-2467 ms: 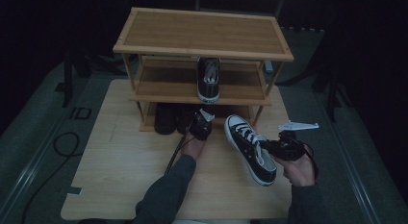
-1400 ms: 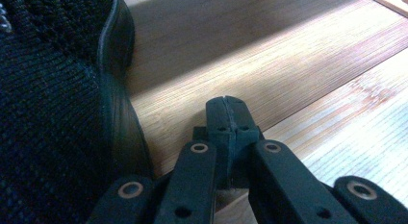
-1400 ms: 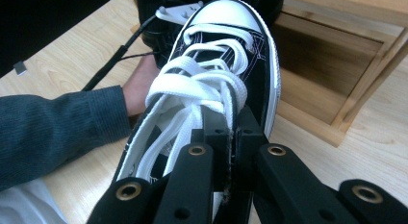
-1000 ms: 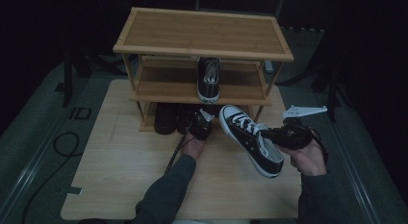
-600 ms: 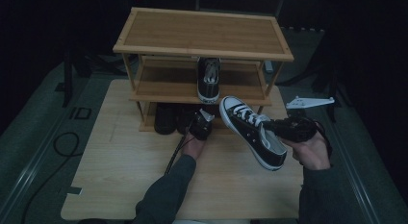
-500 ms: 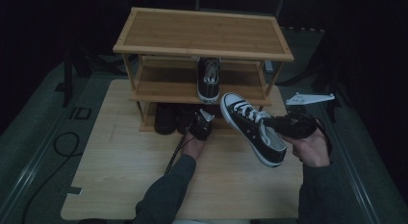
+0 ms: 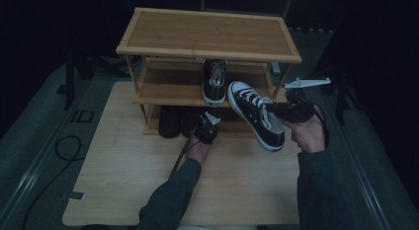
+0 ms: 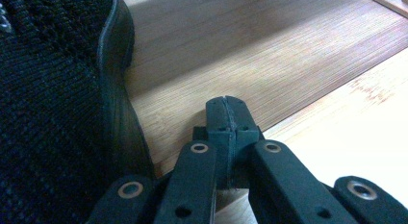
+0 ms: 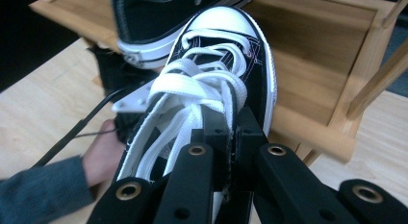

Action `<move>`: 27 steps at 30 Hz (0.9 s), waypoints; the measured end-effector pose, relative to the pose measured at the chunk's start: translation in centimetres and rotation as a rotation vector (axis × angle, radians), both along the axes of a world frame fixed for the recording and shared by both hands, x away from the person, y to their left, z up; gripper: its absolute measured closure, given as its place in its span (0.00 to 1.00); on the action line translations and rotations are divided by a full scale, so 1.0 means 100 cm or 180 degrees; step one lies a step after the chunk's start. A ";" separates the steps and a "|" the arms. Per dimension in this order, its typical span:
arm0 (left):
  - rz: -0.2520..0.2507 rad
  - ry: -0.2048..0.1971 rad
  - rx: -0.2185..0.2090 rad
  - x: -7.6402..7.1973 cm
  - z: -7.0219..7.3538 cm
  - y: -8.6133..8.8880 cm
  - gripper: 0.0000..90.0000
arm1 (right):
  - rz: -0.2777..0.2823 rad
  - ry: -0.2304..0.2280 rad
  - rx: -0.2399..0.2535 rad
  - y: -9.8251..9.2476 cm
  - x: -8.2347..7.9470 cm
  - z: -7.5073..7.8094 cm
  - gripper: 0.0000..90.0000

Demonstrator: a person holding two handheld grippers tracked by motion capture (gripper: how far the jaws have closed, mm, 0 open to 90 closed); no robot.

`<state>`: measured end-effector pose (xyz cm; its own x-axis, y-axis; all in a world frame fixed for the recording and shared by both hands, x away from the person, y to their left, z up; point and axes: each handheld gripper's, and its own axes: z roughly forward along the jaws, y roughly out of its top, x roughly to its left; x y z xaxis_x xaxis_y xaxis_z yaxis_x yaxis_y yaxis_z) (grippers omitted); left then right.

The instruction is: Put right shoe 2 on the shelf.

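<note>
A black sneaker with white laces and a white toe cap point(image 7: 257, 121) hangs in the air in front of the wooden shoe rack point(image 7: 207, 32), its toe pointing at the middle shelf. My right gripper point(image 7: 279, 110) is shut on its upper edge beside the laces point(image 9: 231, 118), and the toe cap point(image 9: 226, 22) lies straight ahead. A matching sneaker point(image 7: 214, 82) stands on the middle shelf. My left gripper point(image 7: 206, 130) rests at the bottom shelf, jaws shut and empty point(image 8: 226, 106), right beside a black knit shoe point(image 8: 53, 113).
Dark shoes point(image 7: 170, 121) stand on the rack's bottom shelf at the left. The rack sits at the far end of a light wooden board point(image 7: 128, 180). A rack post point(image 9: 375, 84) stands to the right of the held sneaker. A cable point(image 7: 59, 146) lies on the floor at the left.
The right hand has lifted the sneaker off the board and carried it up and toward the rack's middle shelf. The left hand and gripper have stayed in place.
</note>
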<state>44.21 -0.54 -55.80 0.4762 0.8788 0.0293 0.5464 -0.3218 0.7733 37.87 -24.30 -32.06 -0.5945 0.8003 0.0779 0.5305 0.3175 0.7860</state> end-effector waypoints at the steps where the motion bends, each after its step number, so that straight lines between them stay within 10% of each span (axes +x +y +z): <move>1: 0.0000 0.0000 -0.0001 0.000 0.000 0.000 1.00 | -0.0031 0.0000 0.0007 0.001 0.003 0.000 0.98; 27: -0.0001 0.0001 -0.0005 0.000 0.000 0.000 1.00 | -0.0462 -0.0008 0.0196 0.025 0.052 -0.010 0.97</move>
<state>44.23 -0.52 -55.81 0.4766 0.8787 0.0278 0.5464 -0.3209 0.7736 43.02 -21.81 -33.02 -0.4732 0.8716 0.1282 0.5653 0.1888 0.8030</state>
